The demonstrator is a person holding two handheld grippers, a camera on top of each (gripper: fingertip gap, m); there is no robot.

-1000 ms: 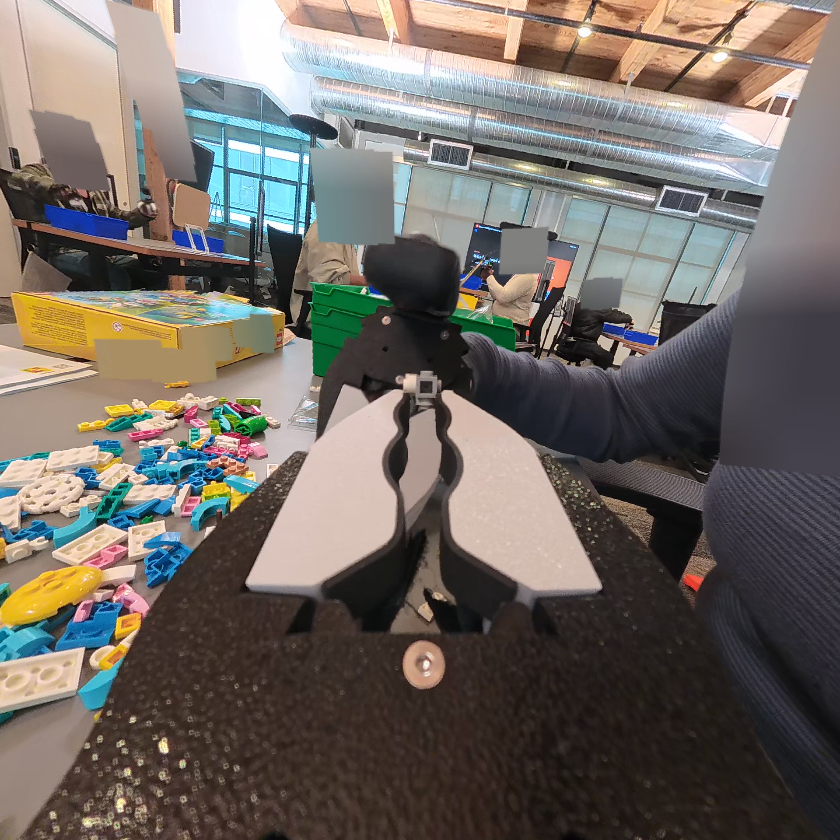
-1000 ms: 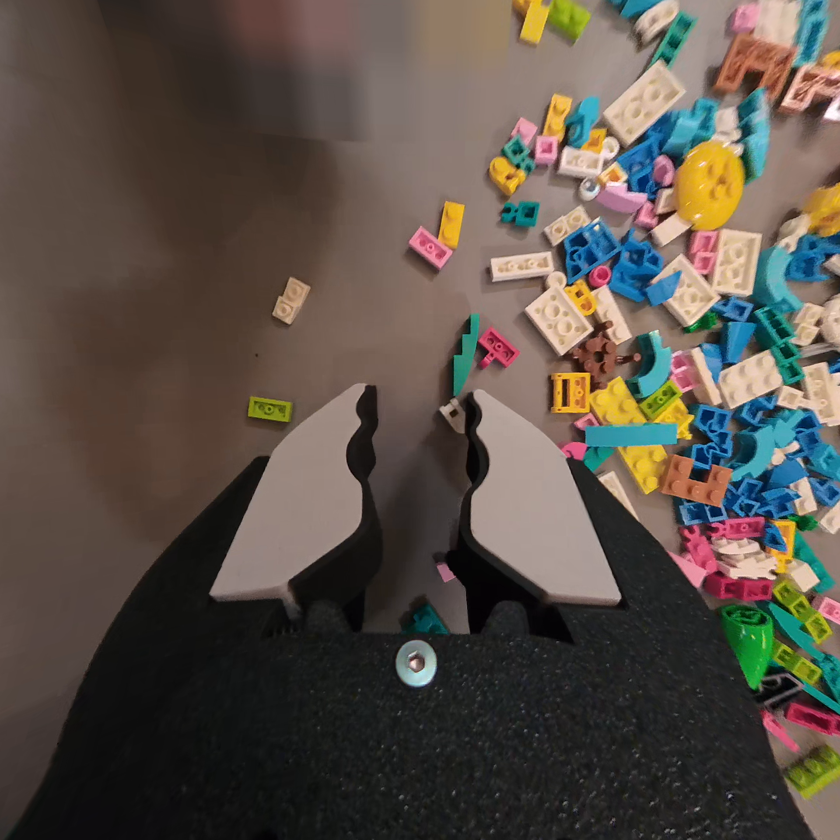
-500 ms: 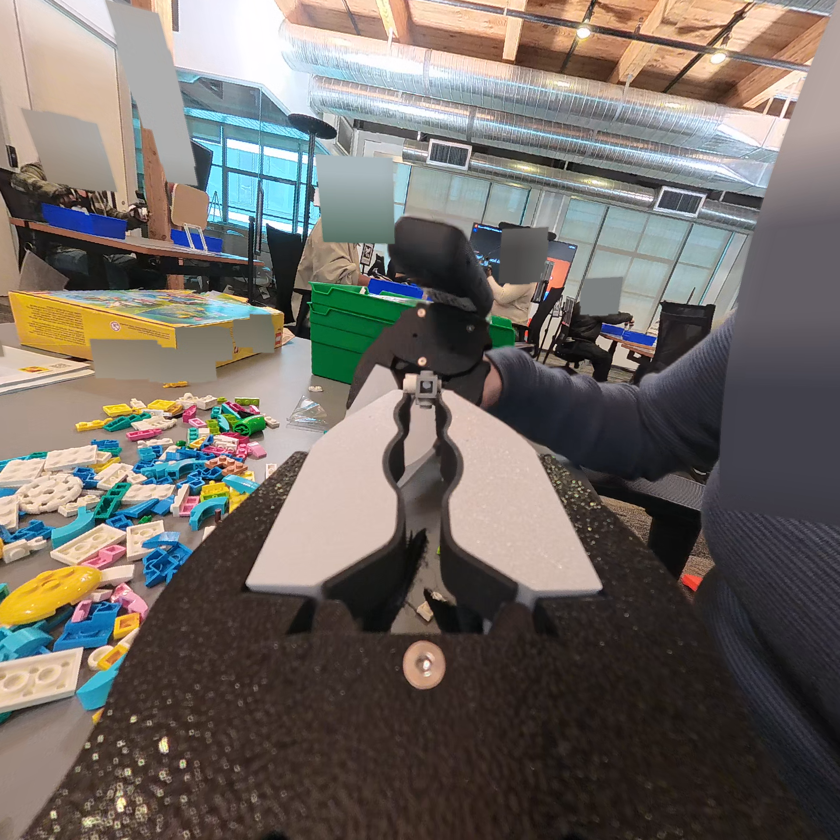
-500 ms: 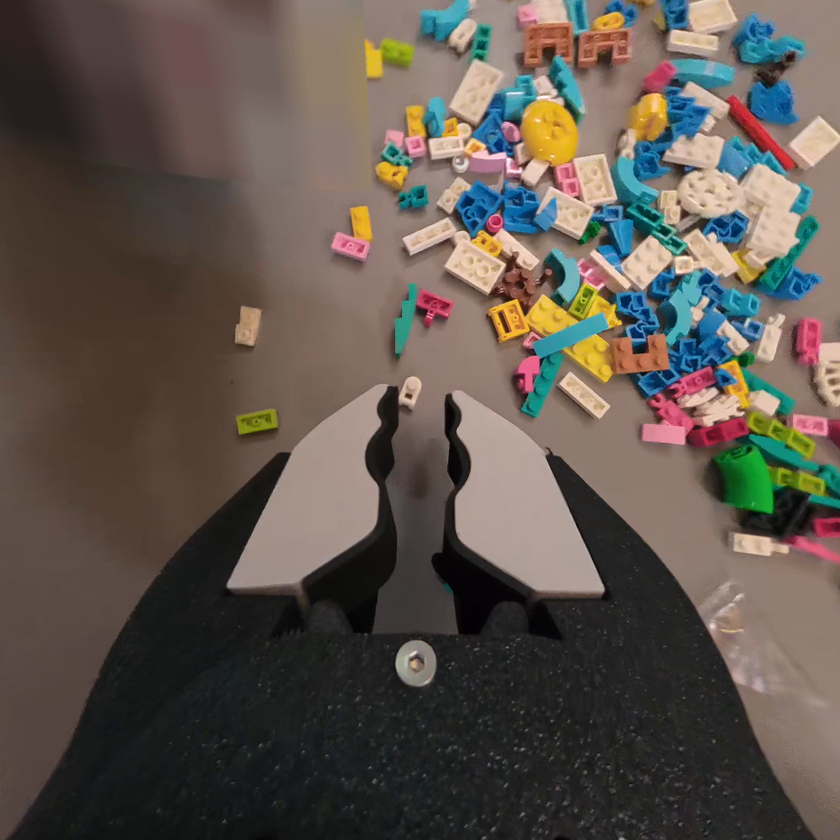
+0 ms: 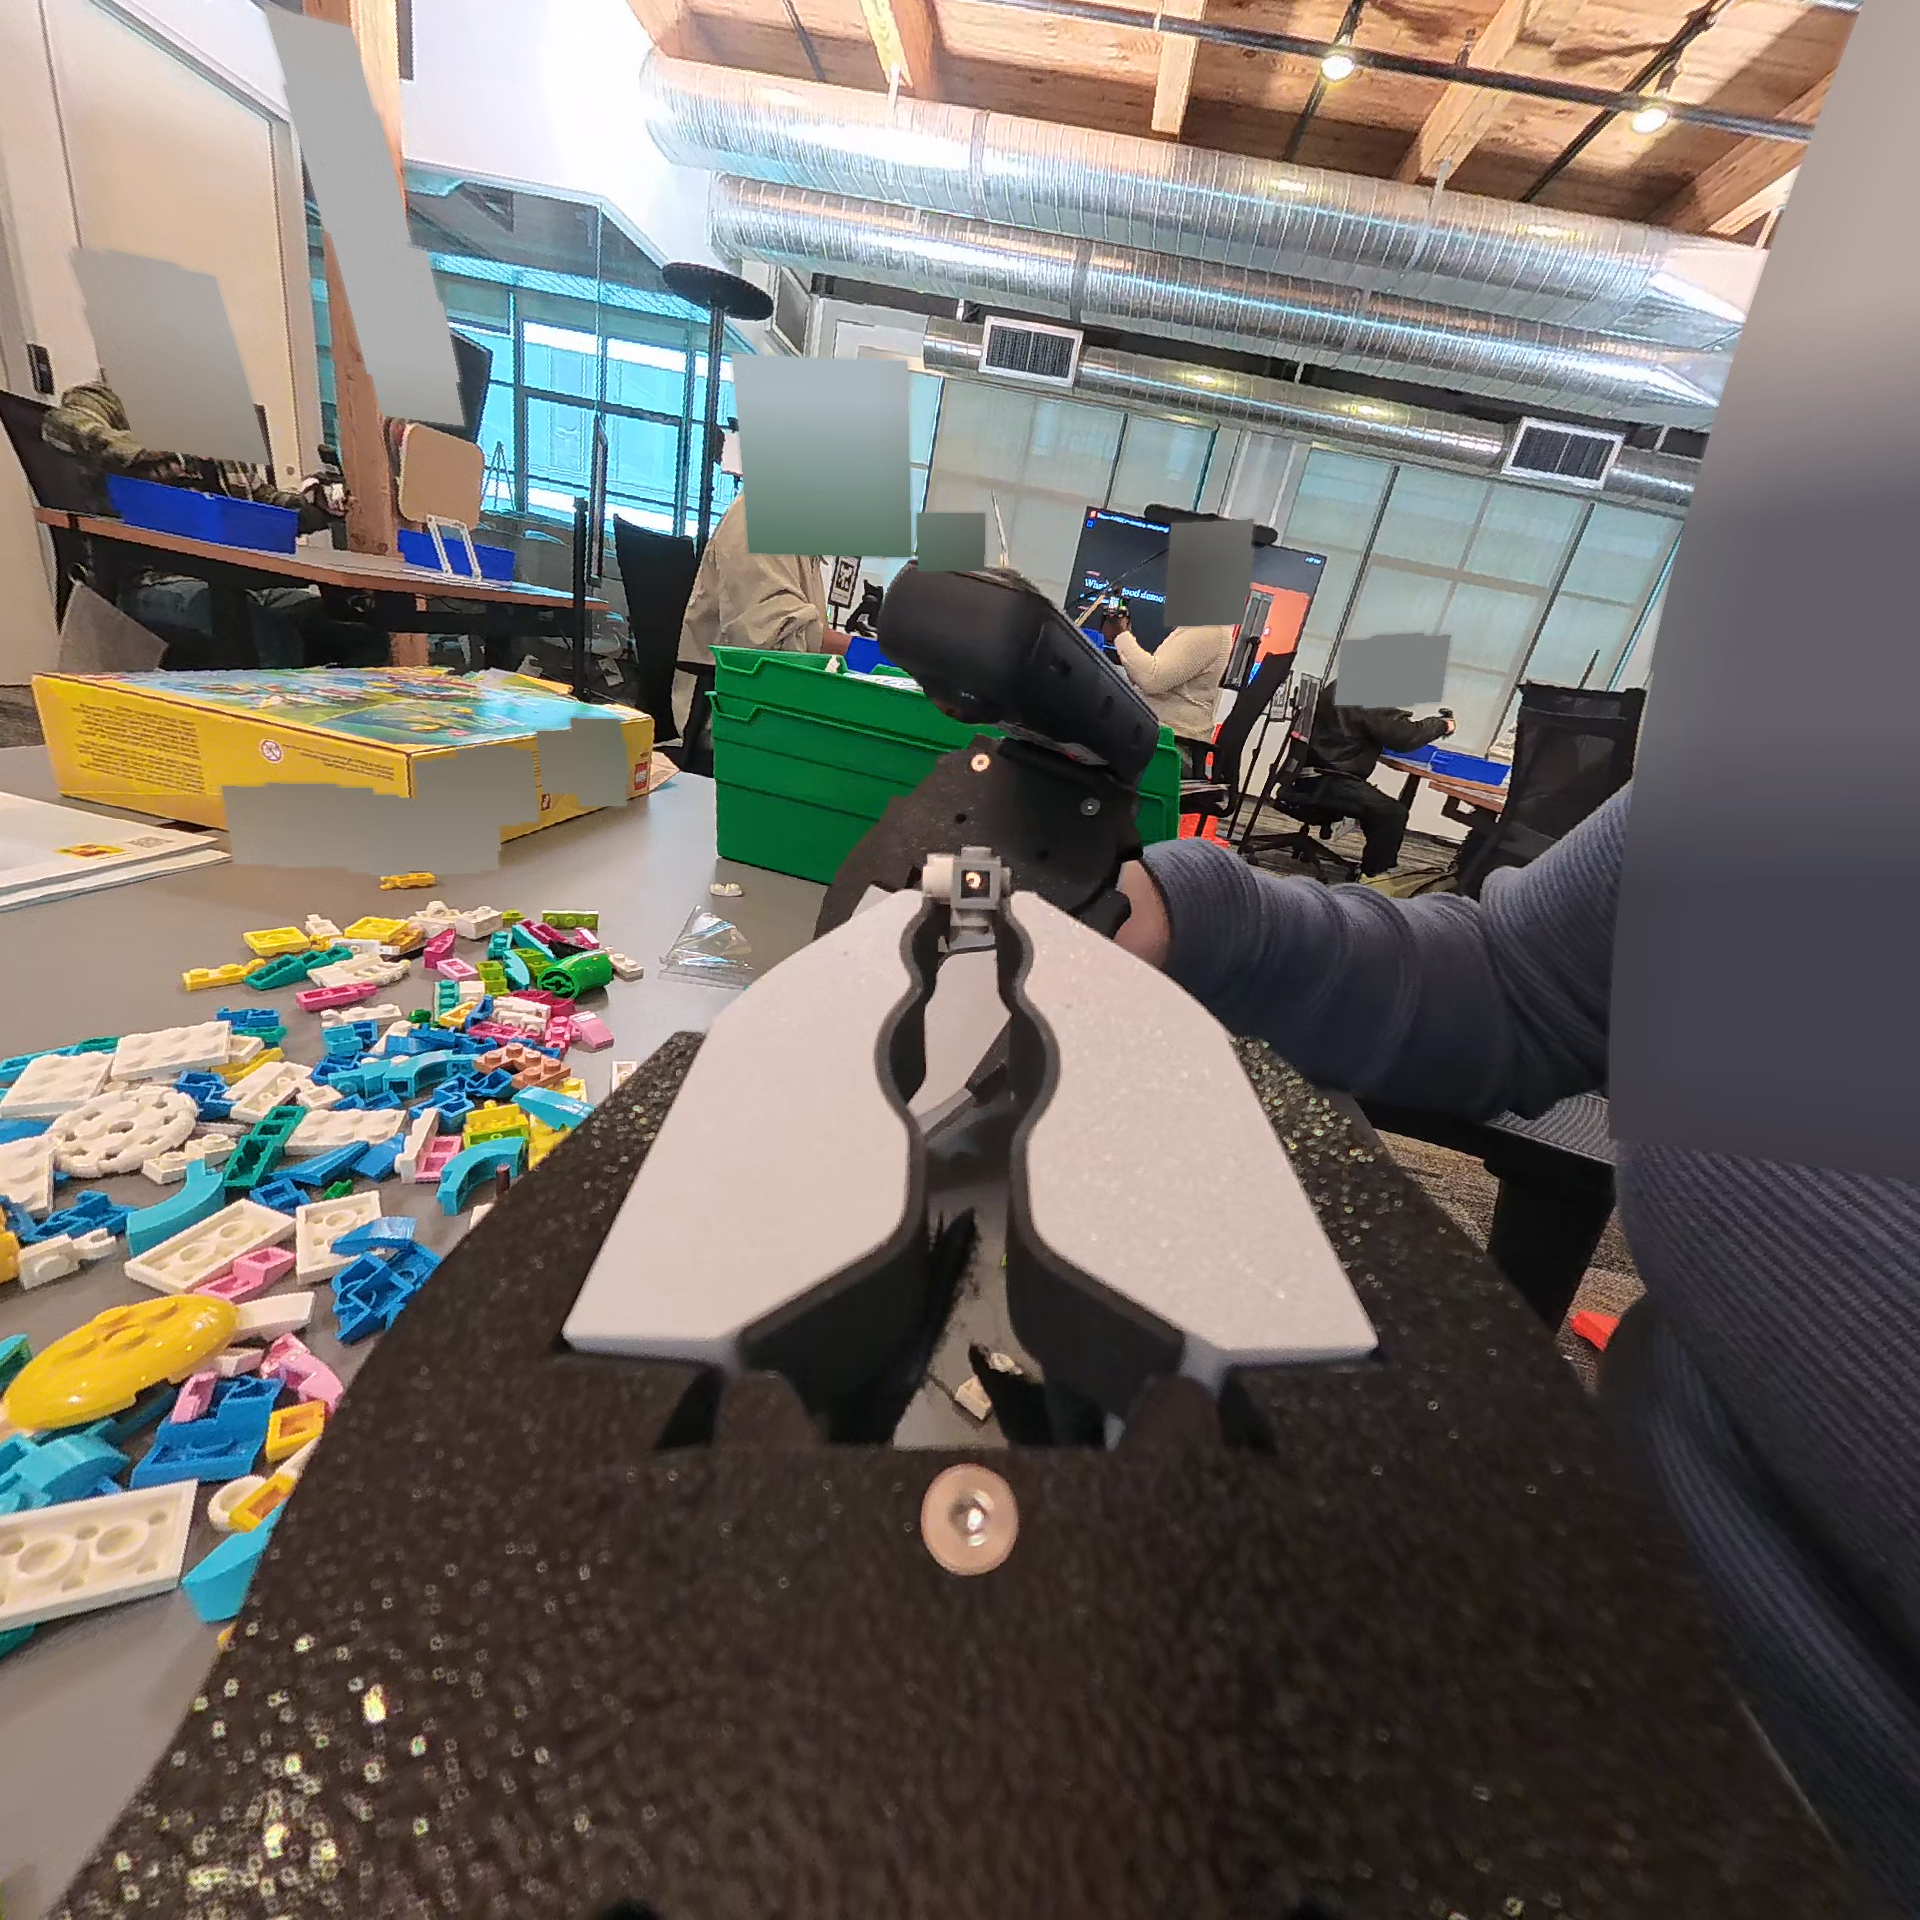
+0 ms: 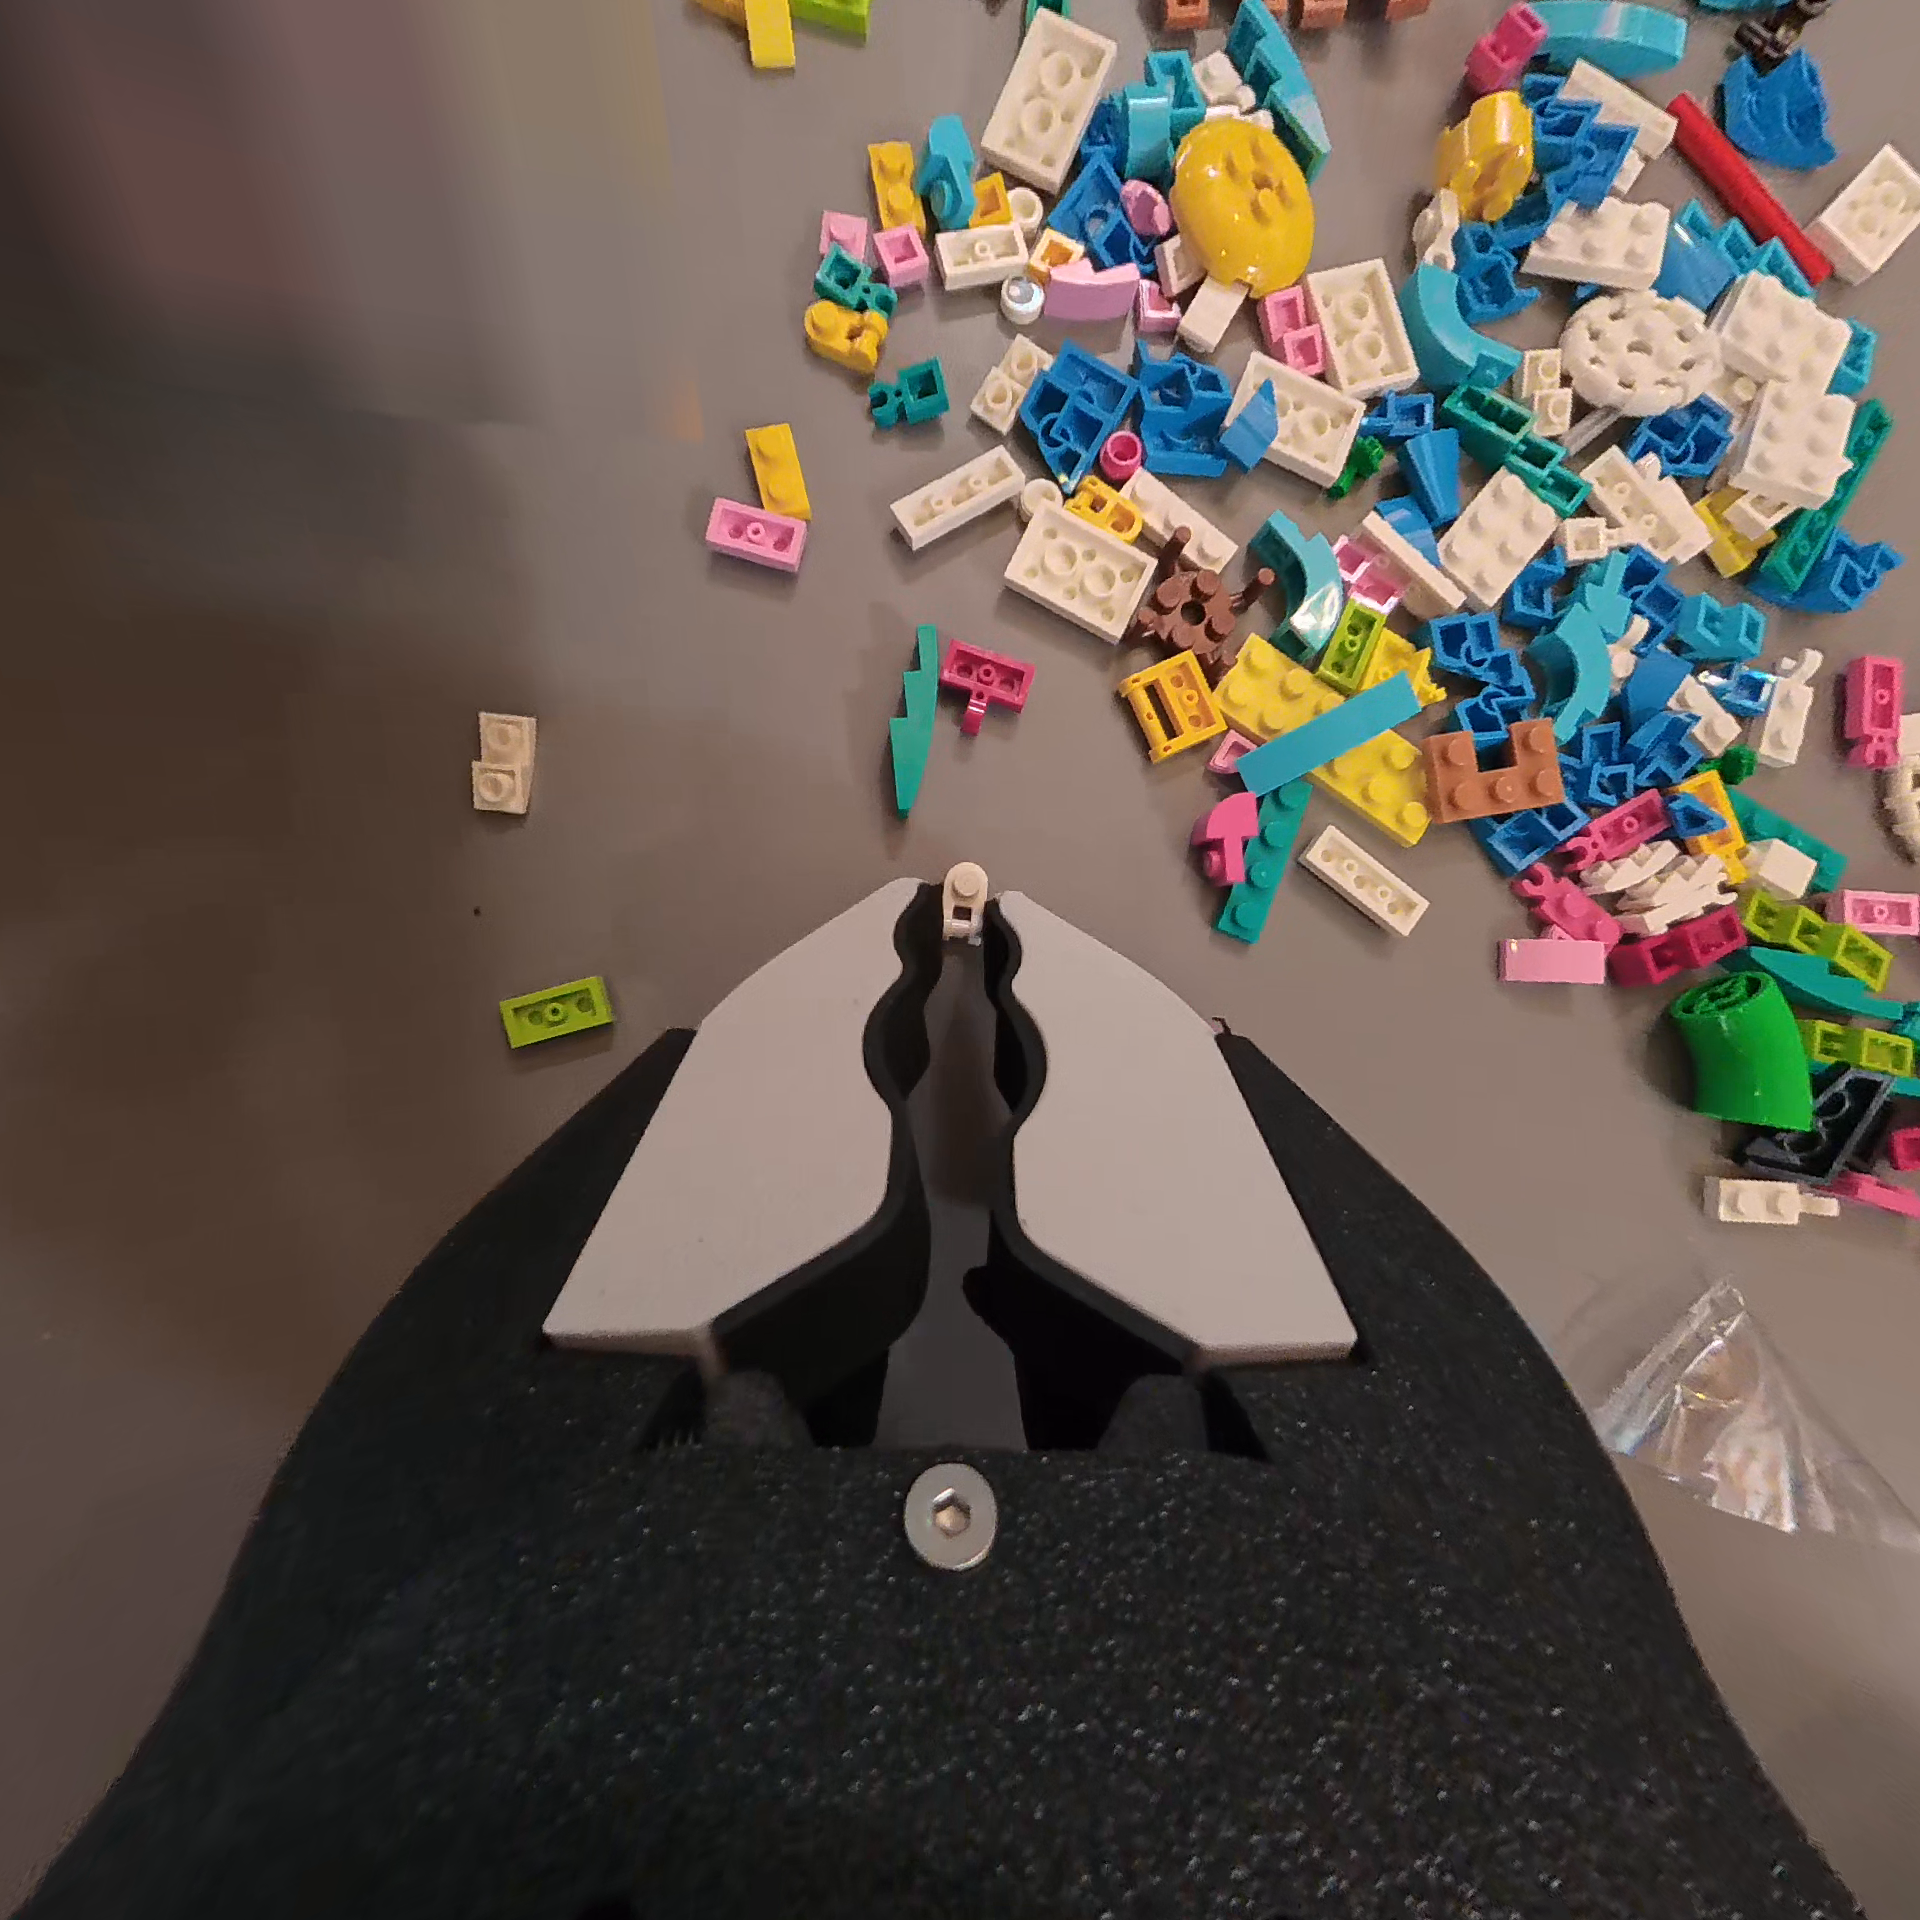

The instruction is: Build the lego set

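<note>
My left gripper [image 5: 966, 920] is shut on a small grey lego piece [image 5: 968, 894] and holds it up above the table's near edge. My right gripper [image 6: 961, 906] points down at the grey table [image 6: 312, 623] and is shut on a small white clip piece [image 6: 962, 902]. The right gripper's black body [image 5: 1023, 748] shows behind the left fingertips in the left wrist view, held by a hand in a blue sleeve [image 5: 1351, 977]. A pile of loose coloured bricks [image 6: 1403, 468] lies to the right of the right gripper; it also shows in the left wrist view [image 5: 260, 1122].
A lime plate [image 6: 554, 1010], two joined white plates [image 6: 504, 762], a teal jagged piece [image 6: 914, 717] and a magenta plate [image 6: 987, 675] lie apart from the pile. A clear plastic bag [image 6: 1745, 1455] lies at right. A yellow box [image 5: 312, 738] and green bins [image 5: 831, 779] stand farther back. One gripper's finger ends stand about 12 centimeters off the other's.
My right gripper closed on the small white clip piece, and its view drew nearer to the table again. In the left wrist view its body rose and shifted right behind the still left gripper.
</note>
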